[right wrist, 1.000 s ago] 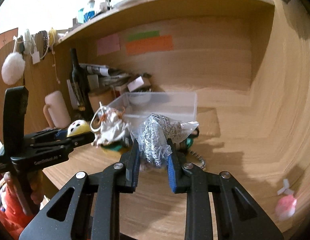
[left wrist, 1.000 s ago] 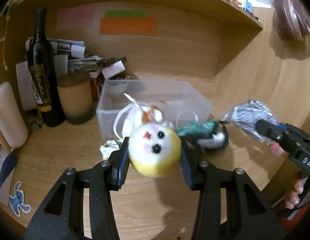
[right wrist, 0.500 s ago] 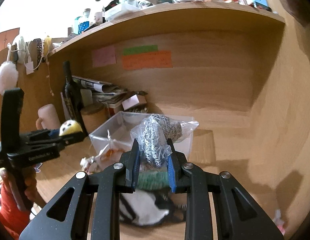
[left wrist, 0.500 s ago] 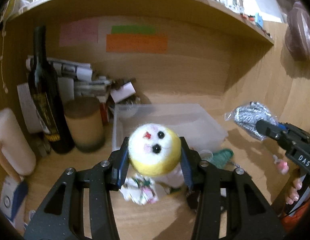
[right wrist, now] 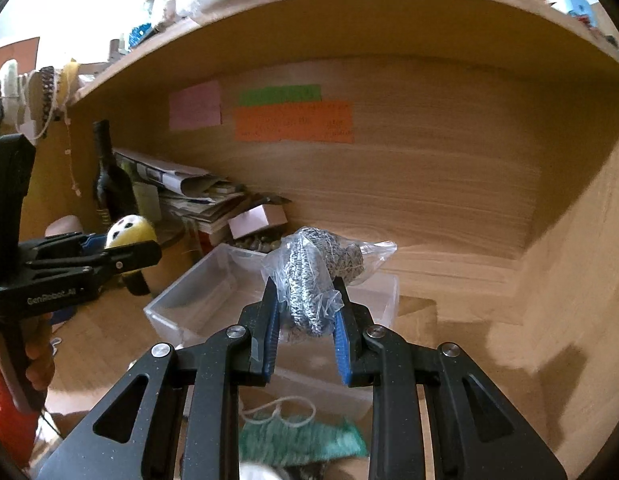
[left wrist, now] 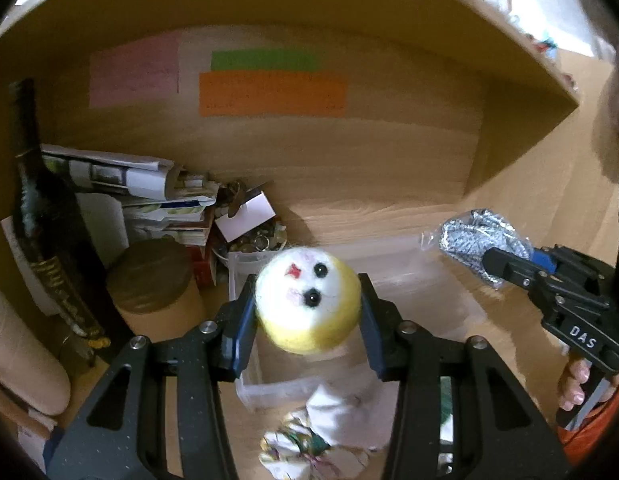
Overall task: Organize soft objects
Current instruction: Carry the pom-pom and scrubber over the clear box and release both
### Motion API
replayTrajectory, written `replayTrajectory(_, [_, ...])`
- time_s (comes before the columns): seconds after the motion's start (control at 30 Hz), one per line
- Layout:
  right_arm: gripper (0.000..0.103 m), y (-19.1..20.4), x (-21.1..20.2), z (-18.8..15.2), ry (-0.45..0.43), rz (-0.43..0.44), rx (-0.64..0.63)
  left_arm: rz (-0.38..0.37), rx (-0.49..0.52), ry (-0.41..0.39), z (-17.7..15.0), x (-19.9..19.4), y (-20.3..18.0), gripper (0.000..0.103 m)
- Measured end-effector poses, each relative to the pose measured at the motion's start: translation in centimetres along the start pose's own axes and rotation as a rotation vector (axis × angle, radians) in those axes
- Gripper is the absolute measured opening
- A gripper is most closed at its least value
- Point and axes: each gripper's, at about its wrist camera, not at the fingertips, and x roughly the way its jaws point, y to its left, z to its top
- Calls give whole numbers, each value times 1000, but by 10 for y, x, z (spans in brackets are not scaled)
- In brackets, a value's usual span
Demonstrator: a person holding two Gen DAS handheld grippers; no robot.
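Note:
My left gripper (left wrist: 307, 312) is shut on a round yellow-and-white plush ball (left wrist: 309, 300) with black eyes, held in the air above the clear plastic bin (left wrist: 429, 264). My right gripper (right wrist: 305, 312) is shut on a bagged grey knitted item (right wrist: 309, 276), held above the same bin (right wrist: 197, 300). Each gripper shows in the other's view: the right one (left wrist: 485, 258) with its bag (left wrist: 469, 236), and the left one (right wrist: 149, 248) with the ball (right wrist: 129, 230). A white cloth bundle (left wrist: 329, 432) and a green knitted piece (right wrist: 301, 436) lie on the desk in front of the bin.
A dark wine bottle (left wrist: 45, 216), a brown cylindrical jar (left wrist: 153, 284), stacked papers (left wrist: 149, 196) and a small dish of trinkets (left wrist: 253, 240) crowd the back left. A shelf (right wrist: 349, 12) hangs overhead. The wooden side wall (right wrist: 569, 260) closes the right.
Both grippers have risen and moved forward with their loads, from near the desk to above the bin. The loose soft things have dropped to the bottom of both views.

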Motion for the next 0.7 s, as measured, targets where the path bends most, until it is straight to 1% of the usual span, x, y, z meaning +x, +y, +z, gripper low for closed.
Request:
replayTrajectory(0.17, [21, -3, 26, 7, 51, -4, -9, -3, 13, 88, 6, 36, 5, 45])
replayTrajectory(0.3, [22, -3, 51, 5, 117, -12, -27, -28, 18, 165, 4, 61, 6, 45])
replayTrajectory(0.37, [22, -4, 62, 2, 154, -13, -35, -32, 17, 216, 2, 77, 6, 45])
replayTrajectory(0.5, [22, -10, 85, -6, 237, -18, -43, -20, 39, 277, -1, 98, 5, 45])
replayTrajectory(0.7, [22, -18, 109, -14, 336, -42, -50, -5, 54, 341, -6, 120, 4, 45])
